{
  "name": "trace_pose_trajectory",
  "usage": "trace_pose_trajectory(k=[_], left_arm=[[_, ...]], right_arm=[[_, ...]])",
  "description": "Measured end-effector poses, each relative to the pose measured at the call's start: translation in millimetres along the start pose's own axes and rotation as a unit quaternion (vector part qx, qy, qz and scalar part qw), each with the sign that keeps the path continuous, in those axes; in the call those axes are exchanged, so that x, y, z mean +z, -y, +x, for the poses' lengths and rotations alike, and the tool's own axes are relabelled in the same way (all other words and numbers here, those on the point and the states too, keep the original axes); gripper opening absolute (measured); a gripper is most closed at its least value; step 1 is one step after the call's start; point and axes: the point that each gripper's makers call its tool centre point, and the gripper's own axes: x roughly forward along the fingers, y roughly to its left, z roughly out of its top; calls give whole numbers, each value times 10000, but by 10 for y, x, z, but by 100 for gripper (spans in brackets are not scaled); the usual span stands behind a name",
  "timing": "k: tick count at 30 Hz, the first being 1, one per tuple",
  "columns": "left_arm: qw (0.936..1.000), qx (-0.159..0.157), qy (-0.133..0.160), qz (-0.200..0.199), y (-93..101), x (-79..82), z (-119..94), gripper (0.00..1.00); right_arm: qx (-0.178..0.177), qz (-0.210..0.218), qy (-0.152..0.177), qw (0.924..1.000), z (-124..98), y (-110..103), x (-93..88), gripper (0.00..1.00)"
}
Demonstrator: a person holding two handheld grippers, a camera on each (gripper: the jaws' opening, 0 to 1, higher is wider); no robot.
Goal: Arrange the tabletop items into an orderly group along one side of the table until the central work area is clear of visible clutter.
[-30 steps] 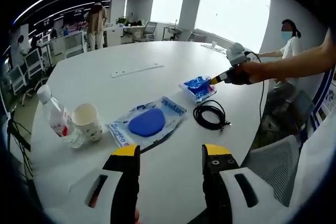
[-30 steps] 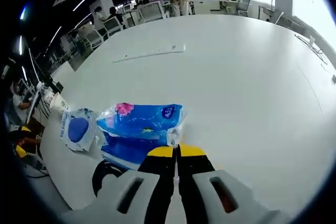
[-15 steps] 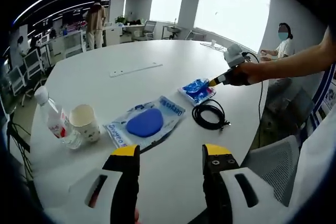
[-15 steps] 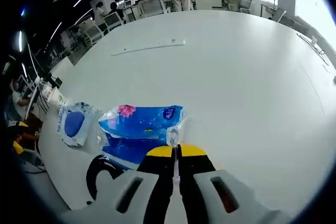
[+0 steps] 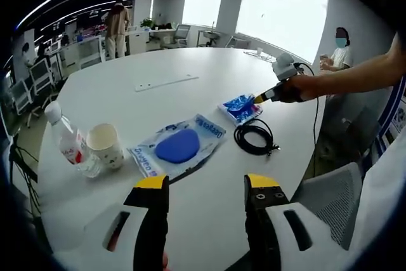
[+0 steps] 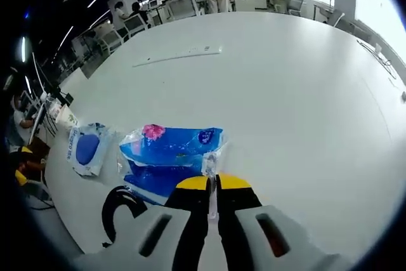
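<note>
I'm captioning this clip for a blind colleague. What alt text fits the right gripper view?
The right gripper, jaws shut, pinches the clear edge of a blue tissue pack lying on a large white round table. A coiled black cable lies beside the pack, a blue pad in a clear wrapper sits farther left, and office desks fill the background.

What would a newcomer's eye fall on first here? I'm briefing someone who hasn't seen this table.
Most striking is the shiny blue plastic packet, its corner pinched in the shut right gripper on the big white round table. Left of it in the left gripper view lie a clear pouch holding a blue oval pad, a cream paper cup and a clear plastic bottle; a coiled black cable lies beside the packet.
</note>
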Motion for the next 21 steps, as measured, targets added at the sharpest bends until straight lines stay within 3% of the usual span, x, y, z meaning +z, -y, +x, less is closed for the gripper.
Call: trace_pose_trajectory(k=[21], left_arm=[[10000,25,43,-47,-29,-20,-25,47]], right_arm=[[30,-168,34,9998,-135,-123,53,3]])
